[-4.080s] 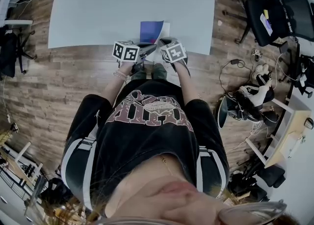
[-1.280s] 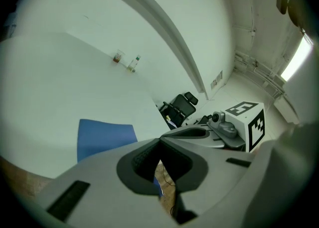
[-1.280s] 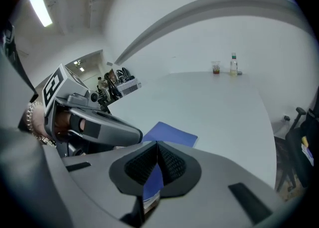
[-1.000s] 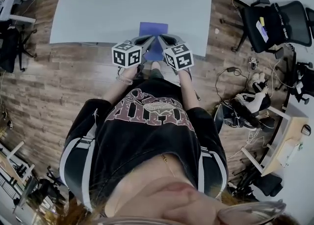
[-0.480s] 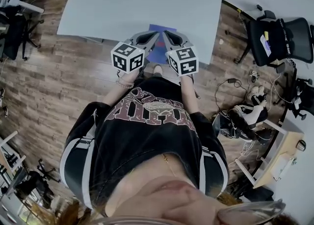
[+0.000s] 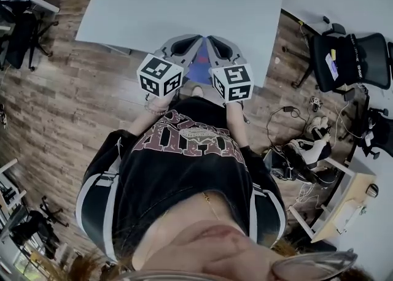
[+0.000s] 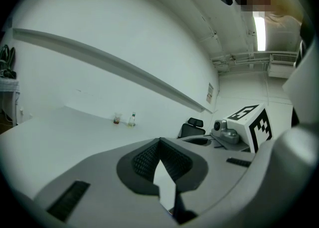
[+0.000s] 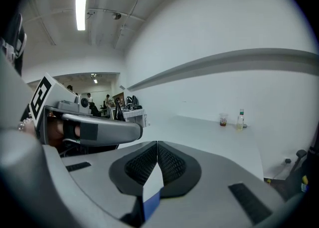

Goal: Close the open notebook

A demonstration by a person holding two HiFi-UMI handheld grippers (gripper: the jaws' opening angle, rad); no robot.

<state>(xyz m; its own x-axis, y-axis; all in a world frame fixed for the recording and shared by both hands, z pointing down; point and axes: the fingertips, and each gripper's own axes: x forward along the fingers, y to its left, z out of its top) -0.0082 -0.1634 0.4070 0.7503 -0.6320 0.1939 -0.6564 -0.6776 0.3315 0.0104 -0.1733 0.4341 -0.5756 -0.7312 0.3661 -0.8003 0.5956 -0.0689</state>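
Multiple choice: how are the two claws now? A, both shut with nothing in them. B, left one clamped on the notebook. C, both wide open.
A: the left claw and right claw are each closed tip to tip, empty; the blue notebook lies on the table.

Head cam looked steeply down; cams on my left gripper (image 6: 189,42) and right gripper (image 6: 215,42) faced level, sharing the table (image 7: 60,132).

Black printed T-shirt (image 6: 184,172) (grey-striped sleeves (image 6: 105,200))
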